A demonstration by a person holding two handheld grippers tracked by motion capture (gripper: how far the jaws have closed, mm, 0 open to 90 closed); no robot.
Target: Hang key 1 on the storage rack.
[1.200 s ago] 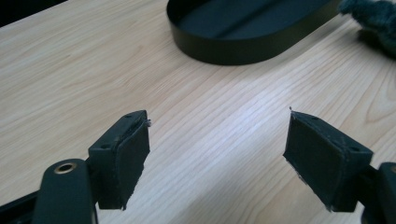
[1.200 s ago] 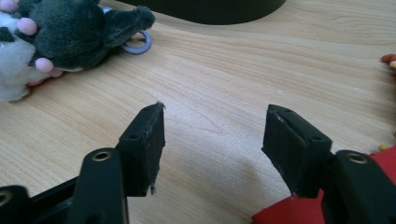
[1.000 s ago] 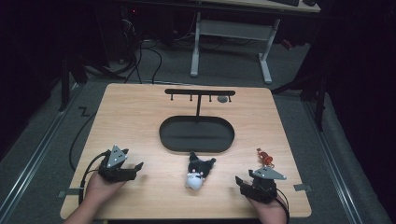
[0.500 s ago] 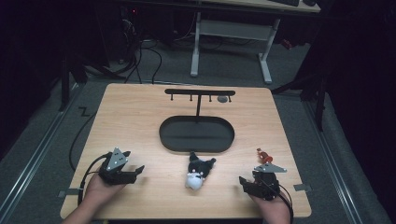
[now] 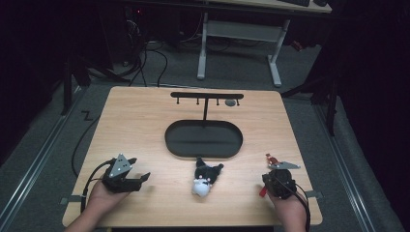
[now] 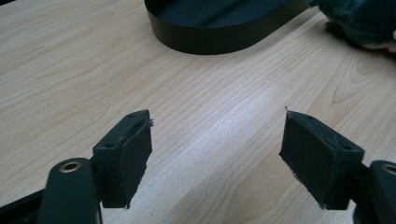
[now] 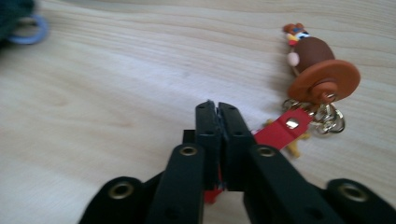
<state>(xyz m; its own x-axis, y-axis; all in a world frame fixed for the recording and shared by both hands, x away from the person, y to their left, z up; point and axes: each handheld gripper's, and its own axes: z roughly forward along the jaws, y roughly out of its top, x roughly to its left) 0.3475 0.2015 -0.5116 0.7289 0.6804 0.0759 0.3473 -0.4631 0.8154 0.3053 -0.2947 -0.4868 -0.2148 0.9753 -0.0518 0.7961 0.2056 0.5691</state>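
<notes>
Below, the right claw (image 7: 217, 108) is clenched on the red strap (image 7: 280, 132) of a keychain figure (image 7: 317, 70) lying on the table (image 5: 145, 130); the left claw (image 6: 217, 154) rests released near the black oval tray (image 6: 219, 28).

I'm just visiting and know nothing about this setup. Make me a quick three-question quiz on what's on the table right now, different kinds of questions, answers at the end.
1. True or false: the left gripper has its jaws apart with nothing between them.
2. What is the right gripper shut on? A) the plush toy B) the red strap of the keychain figure C) the black tray
3. Fill in: the hanger stand rises from the far side of the ____.

Key: 1 true; 2 B; 3 black tray.
</notes>
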